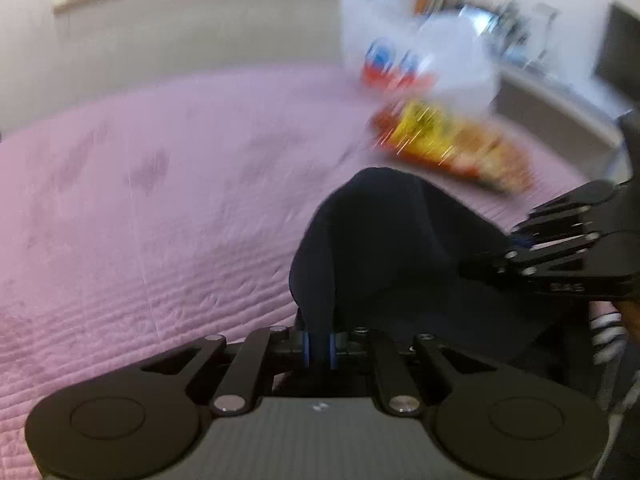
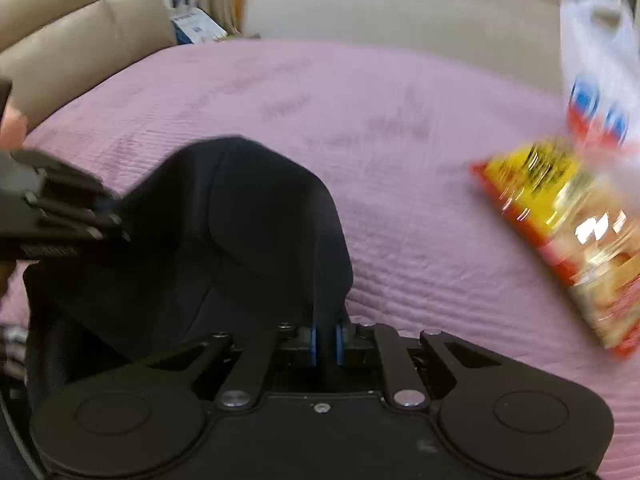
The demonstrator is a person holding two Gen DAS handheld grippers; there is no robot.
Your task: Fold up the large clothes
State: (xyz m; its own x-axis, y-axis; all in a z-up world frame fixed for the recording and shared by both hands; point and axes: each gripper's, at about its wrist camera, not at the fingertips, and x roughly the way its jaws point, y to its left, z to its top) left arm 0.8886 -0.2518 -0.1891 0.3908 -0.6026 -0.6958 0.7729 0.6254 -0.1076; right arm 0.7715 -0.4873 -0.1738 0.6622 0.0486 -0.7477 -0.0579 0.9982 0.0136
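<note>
Now, with left tongs (image 1: 319,346) and right tongs (image 2: 327,346) each clamped on the dark garment (image 2: 256,232) bunched low-centre on the pink bed (image 1: 160,200), I'd lift evenly, clear of the snack bag (image 2: 560,216).

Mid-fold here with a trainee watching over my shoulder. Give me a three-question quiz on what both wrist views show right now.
1. True or false: both the left gripper and the right gripper have their jaws shut on the dark garment.
2. What lies on the pink bedspread beside the garment? A) yellow-and-red snack bag B) a book C) a shoe
3. Fill in: behind the snack bag sits a white plastic ____ with a red-and-blue logo.

Key: 1 true; 2 A; 3 bag.
</note>
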